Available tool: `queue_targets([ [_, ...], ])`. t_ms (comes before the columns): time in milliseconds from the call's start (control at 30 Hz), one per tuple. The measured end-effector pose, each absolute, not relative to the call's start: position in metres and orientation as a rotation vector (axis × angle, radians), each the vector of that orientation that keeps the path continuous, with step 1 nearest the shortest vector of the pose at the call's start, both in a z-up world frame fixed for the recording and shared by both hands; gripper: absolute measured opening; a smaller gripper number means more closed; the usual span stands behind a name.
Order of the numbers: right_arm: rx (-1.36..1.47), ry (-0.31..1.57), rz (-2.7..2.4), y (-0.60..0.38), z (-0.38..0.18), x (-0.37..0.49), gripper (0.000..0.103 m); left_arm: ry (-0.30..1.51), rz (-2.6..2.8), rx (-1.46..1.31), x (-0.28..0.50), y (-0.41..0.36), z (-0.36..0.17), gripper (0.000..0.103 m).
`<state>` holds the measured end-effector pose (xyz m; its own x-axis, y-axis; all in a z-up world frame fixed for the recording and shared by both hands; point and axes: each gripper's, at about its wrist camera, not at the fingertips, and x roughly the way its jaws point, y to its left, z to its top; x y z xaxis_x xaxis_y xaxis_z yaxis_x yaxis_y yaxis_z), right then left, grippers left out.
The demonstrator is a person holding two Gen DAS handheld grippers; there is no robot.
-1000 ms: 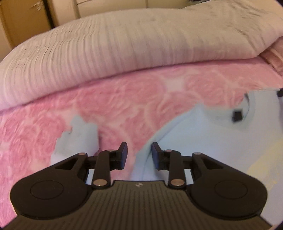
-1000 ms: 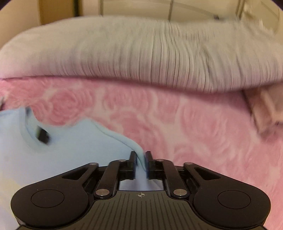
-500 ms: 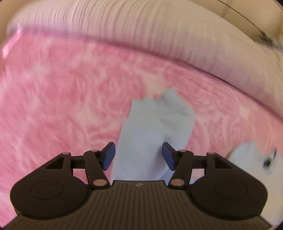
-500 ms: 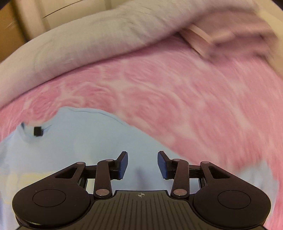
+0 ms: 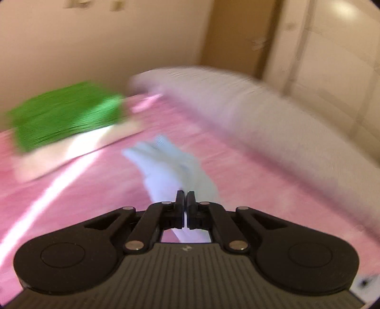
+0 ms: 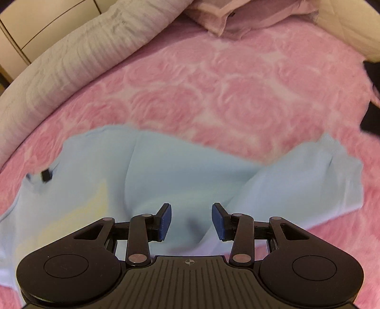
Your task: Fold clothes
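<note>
A light blue T-shirt (image 6: 166, 171) lies spread on the pink rose-patterned bedspread (image 6: 237, 90), its short sleeve (image 6: 332, 176) reaching right and a small black tag (image 6: 46, 176) at the collar on the left. My right gripper (image 6: 191, 219) stands open just above the shirt's body with nothing between its fingers. In the blurred left wrist view, my left gripper (image 5: 184, 202) is shut on the shirt's other sleeve (image 5: 171, 166), which stretches away from the fingers over the bedspread (image 5: 95, 190).
A rolled grey ribbed duvet (image 6: 71, 57) lines the far side of the bed. A pale pink garment (image 6: 237, 14) lies at the back. A folded green cloth (image 5: 66, 116) rests on a pale stack at the left. A dark object (image 6: 371, 116) sits at the right edge.
My left gripper has closed on the blue sleeve and swung left, bringing the green cloth into view. My right gripper has opened wider and moved right along the shirt toward its sleeve.
</note>
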<state>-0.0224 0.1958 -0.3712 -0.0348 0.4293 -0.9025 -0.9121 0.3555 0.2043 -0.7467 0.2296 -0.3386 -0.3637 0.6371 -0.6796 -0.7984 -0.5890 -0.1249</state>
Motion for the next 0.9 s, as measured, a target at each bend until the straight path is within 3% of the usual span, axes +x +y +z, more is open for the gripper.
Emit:
queue_targets([
  [100,-0.578,1.161,1.201,0.187,-0.377,-0.036,0.042,0.426,2.131,-1.058,-0.77,0.192,-0.38,0.003],
  [200,-0.612,1.18,1.234,0.178,-0.383,-0.049,0.042,0.39,2.211,-1.163,-0.782,0.156,-0.397,0.005],
  [300,-0.663,1.163,1.28,0.162,-0.376,-0.051,0.043,0.204,2.191,-1.179,-0.783,0.143,-0.388,0.025],
  [367,-0.681,1.171,1.282,0.148,-0.375,-0.048,0.043,0.076,2.169,-1.183,-0.784,0.136,-0.382,0.028],
  [500,-0.677,1.218,1.221,0.119,-0.381,-0.038,0.045,-0.112,2.145,-1.223,-0.788,0.141,-0.379,0.048],
  [567,-0.659,1.236,1.185,0.107,-0.383,-0.034,0.045,-0.089,2.134,-1.243,-0.791,0.16,-0.388,0.045],
  [600,-0.65,1.24,1.172,0.1,-0.385,-0.033,0.045,-0.037,2.129,-1.229,-0.79,0.169,-0.392,0.032],
  [633,-0.64,1.244,1.159,0.093,-0.386,-0.031,0.045,0.015,2.123,-1.214,-0.789,0.178,-0.395,0.013],
  [667,-0.645,1.242,1.14,0.087,-0.388,-0.031,0.045,0.067,2.116,-1.199,-0.788,0.187,-0.399,0.013],
  [700,-0.652,1.239,1.12,0.081,-0.391,-0.031,0.045,0.119,2.109,-1.184,-0.787,0.196,-0.403,0.004],
  [767,-0.651,1.229,1.083,0.068,-0.393,-0.03,0.045,0.262,2.097,-0.905,-0.773,0.196,-0.385,0.003],
  [900,-0.589,1.272,1.043,0.043,-0.397,-0.032,0.045,0.579,2.02,-0.888,-0.779,0.188,-0.398,0.016],
])
